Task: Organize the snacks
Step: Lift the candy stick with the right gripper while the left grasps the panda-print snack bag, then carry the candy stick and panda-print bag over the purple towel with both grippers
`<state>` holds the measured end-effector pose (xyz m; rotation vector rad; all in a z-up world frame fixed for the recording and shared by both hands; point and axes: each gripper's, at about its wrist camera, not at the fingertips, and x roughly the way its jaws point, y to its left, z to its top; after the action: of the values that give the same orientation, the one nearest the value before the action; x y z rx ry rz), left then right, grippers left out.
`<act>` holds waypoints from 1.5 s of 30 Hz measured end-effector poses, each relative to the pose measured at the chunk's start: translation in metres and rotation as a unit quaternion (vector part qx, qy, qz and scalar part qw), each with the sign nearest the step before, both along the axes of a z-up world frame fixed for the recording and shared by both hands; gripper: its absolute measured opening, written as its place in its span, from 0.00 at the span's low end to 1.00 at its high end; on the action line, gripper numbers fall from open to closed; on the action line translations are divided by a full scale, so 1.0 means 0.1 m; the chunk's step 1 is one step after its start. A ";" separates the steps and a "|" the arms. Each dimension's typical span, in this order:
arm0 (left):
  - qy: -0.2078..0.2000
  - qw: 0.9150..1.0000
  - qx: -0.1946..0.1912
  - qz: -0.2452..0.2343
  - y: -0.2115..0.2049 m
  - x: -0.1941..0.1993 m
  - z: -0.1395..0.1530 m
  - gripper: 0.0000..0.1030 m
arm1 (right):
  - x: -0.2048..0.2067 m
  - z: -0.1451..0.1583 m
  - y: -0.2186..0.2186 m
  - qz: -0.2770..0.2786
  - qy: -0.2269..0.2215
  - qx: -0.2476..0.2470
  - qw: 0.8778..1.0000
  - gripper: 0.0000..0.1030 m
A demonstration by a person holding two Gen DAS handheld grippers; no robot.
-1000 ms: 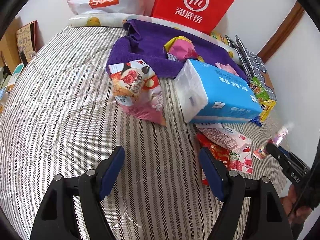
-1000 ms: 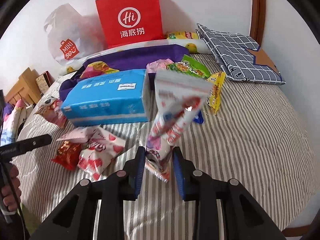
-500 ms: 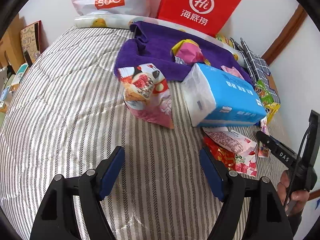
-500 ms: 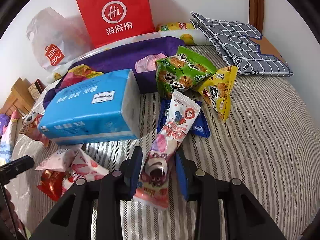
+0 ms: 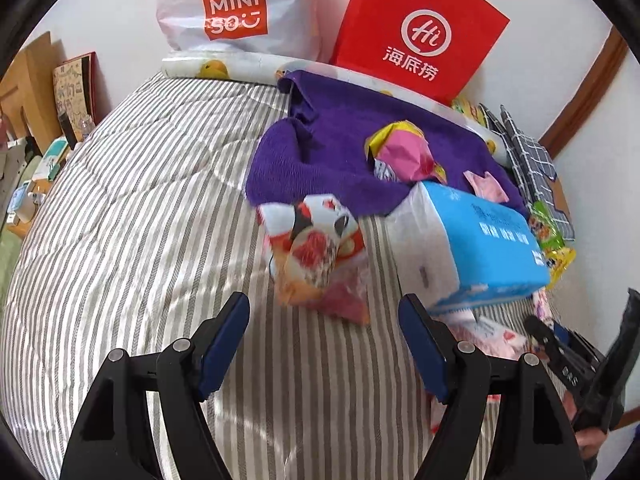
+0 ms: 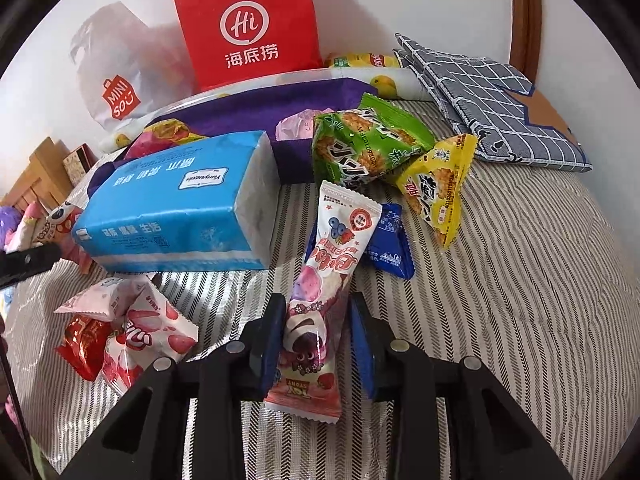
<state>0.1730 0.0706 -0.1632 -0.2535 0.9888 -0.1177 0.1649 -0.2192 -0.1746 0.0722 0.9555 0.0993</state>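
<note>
A striped bed (image 5: 132,240) carries everything. At its head a red bag (image 5: 416,28) and a white bag (image 5: 232,4) lean on the wall, with a purple towel (image 5: 332,148) spread in front of them and a folded checked cloth (image 6: 488,96) off to the right side. A blue tissue pack (image 6: 176,204) lies on the bed just in front of the towel.

The left gripper (image 5: 324,340) hangs empty over the stripes, jaws apart, with a panda snack bag (image 5: 320,252) lying just beyond its tips.

The right gripper (image 6: 316,336) is clamped on a long pink snack (image 6: 320,292); the pads press its lower half, and its top end lies over a small blue packet (image 6: 390,244). A green bag (image 6: 360,144) and a yellow bag (image 6: 436,188) lie just behind. Left of the gripper sit a strawberry pack (image 6: 144,328) and a red pack (image 6: 82,340), touching each other.
</note>
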 end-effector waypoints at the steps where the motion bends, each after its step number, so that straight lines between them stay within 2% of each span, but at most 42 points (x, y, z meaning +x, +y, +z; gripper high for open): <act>1: -0.003 1.000 0.002 0.005 -0.01 0.02 -0.01 0.73 | 0.00 0.00 0.00 0.001 -0.001 0.001 1.000 0.31; 5: -0.020 0.999 0.019 0.027 -0.04 0.11 -0.07 0.73 | -0.02 0.00 0.00 0.006 -0.003 0.002 1.000 0.32; 8: -0.030 0.999 0.027 0.031 -0.06 0.15 -0.12 0.65 | -0.02 0.00 0.01 0.007 -0.003 -0.001 1.000 0.32; 13: -0.043 0.998 0.044 0.030 -0.12 0.19 -0.18 0.59 | -0.03 0.00 0.01 0.006 -0.003 0.002 1.000 0.32; 16: -0.052 0.998 0.030 0.032 -0.10 0.18 -0.20 0.57 | -0.03 0.00 0.00 0.006 -0.004 0.010 1.000 0.32; 23: -0.057 0.996 -0.044 0.047 0.07 0.19 -0.24 0.51 | 0.00 -0.01 -0.08 0.006 -0.001 0.040 0.999 0.32; 29: -0.060 0.998 -0.022 0.016 -0.06 0.18 -0.21 0.51 | 0.01 -0.02 -0.07 0.008 0.000 0.037 0.999 0.32; 33: -0.060 0.998 -0.029 0.013 -0.04 0.18 -0.22 0.50 | 0.00 -0.02 -0.06 0.008 -0.001 0.035 0.999 0.32; 39: -0.068 0.997 -0.027 0.007 -0.05 0.14 -0.20 0.50 | -0.01 -0.03 -0.11 -0.001 -0.003 0.050 0.999 0.24; 45: -0.095 0.995 -0.023 0.015 -0.04 0.06 -0.12 0.50 | -0.04 -0.01 -0.17 -0.010 -0.009 0.072 0.997 0.21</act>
<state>0.1791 0.0671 -0.1752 -0.2938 0.7935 -0.1344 0.1611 -0.2366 -0.1761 0.2132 0.9281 0.1493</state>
